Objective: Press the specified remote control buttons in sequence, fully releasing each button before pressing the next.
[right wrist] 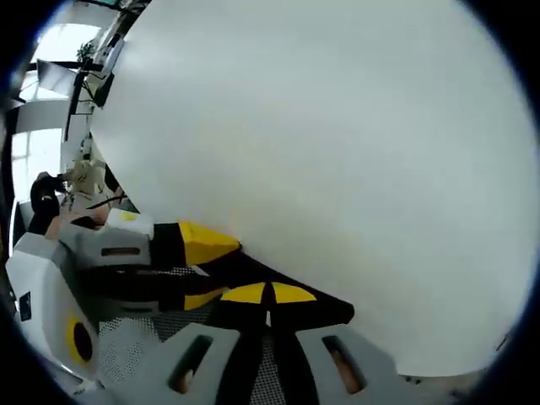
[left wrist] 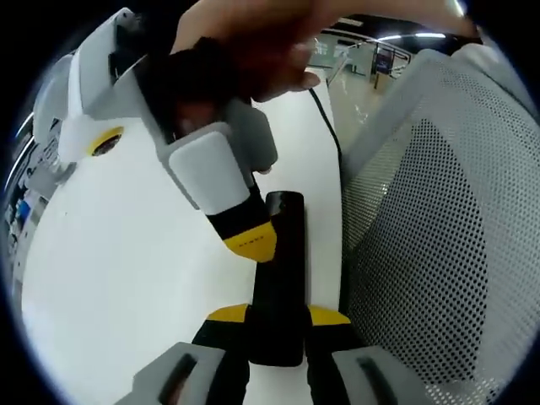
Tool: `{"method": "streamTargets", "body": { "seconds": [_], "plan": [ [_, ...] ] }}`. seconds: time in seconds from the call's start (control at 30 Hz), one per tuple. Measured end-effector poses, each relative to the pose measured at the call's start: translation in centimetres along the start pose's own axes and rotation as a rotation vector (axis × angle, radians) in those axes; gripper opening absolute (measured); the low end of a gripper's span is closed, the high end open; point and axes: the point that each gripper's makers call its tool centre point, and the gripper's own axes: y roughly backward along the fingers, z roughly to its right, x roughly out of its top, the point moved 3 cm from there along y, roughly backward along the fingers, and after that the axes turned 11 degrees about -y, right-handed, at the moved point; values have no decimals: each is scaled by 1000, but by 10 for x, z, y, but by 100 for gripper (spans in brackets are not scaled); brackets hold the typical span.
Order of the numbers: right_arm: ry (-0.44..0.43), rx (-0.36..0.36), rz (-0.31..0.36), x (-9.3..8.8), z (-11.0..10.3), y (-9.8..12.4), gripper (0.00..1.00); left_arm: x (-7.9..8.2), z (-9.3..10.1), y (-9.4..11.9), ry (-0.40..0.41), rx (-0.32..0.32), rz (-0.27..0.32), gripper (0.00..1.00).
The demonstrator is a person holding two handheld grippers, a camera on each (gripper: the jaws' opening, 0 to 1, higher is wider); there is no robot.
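L gripper grips the remote: black, long, clamped btwn its yellow-tipped fingers at the near end, rest of the body sticking fwd over the white counter. Remote sits near the counter's edge, just beside a grey mesh chair back.

R gripper comes in from upper left in the left gripper view, held by a hand; grey body, black and yellow tip. Tip is down at the remote's left edge, abt mid-length, touching or all but touching, can't tell which. A black cable runs along the counter behind it.

In the right gripper view, R gripper has its fingers closed, yellow tips meeting w/ no gap, nothing held btwn them. Remote shows as a dark shape right under and just ahead of the tips. L gripper enters from the left, yellow tip beside the remote. White counter beyond; mesh low in view.
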Motion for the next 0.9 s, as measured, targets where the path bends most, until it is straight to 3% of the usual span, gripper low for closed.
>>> {"method": "streamTargets", "body": {
  "seconds": [0.47,0.73,0.9],
  "plan": [
    [21,-53,13,0,-1,-2,0,0,0,1,13,4,8,24],
    [12,4,22,1,2,-1,0,0,0,1,12,4,9,24],
    [26,-4,35,1,1,0,0,1,0,1,15,6,13,24]
  ]
}}
